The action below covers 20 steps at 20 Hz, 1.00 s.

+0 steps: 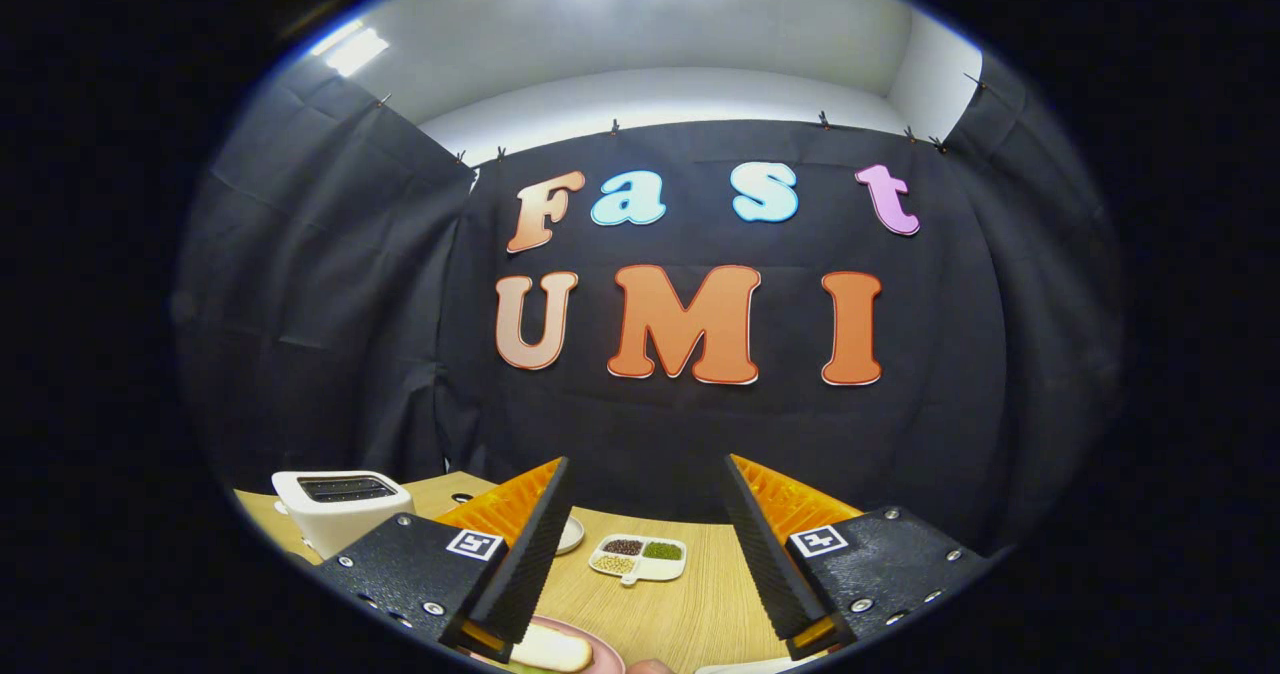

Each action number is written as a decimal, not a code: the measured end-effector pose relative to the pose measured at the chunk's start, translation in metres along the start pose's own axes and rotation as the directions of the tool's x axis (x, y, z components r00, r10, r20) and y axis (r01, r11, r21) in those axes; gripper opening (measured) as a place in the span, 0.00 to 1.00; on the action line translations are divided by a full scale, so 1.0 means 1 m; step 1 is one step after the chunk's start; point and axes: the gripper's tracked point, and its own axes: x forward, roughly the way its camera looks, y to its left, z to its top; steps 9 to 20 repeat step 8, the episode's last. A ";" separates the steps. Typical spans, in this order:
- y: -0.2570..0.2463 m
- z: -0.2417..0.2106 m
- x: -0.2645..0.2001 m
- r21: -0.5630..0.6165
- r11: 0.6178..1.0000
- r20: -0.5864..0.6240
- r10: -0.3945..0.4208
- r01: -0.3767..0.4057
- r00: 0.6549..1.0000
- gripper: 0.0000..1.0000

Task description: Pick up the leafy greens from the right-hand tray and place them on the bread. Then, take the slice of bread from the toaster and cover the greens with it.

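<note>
The gripper (648,544) hangs wide open, holding nothing. Bread (552,647) waits on the plate (600,644); the toaster (340,509) seems untouched, so both steps likely remain.

Count: 1 toaster (338,507), 1 divided dish (640,559) with 3 fillings, 1 bread slice (552,647), 1 pink plate (598,644), 2 spread fingers (525,554).

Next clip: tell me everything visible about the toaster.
The toaster is a white, rounded box, glossy like plastic, standing upright on the wooden table. One long dark slot runs along its top; whether bread sits inside cannot be told. It stands beyond the open tool's left finger, which hides its lower right corner. Nothing else touches it.
</note>
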 end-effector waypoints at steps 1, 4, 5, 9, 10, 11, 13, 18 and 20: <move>0.001 0.003 -0.002 0.006 1.000 0.010 -0.004 0.004 1.000 0.89; 0.000 0.009 -0.008 0.030 1.000 0.035 -0.003 0.002 0.999 0.89; 0.000 0.011 -0.010 0.033 0.999 0.038 -0.005 0.004 0.999 0.89; -0.003 0.010 -0.015 0.042 0.999 0.039 -0.009 0.008 0.999 0.89; -0.003 0.010 -0.015 0.042 0.999 0.039 -0.009 0.008 0.999 0.89; -0.003 0.010 -0.015 0.042 0.999 0.039 -0.009 0.008 0.999 0.89; -0.003 0.010 -0.015 0.042 0.999 0.039 -0.009 0.008 0.999 0.89; -0.003 0.010 -0.015 0.042 0.999 0.039 -0.009 0.008 0.999 0.89; -0.003 0.010 -0.015 0.042 0.999 0.039 -0.009 0.008 0.999 0.89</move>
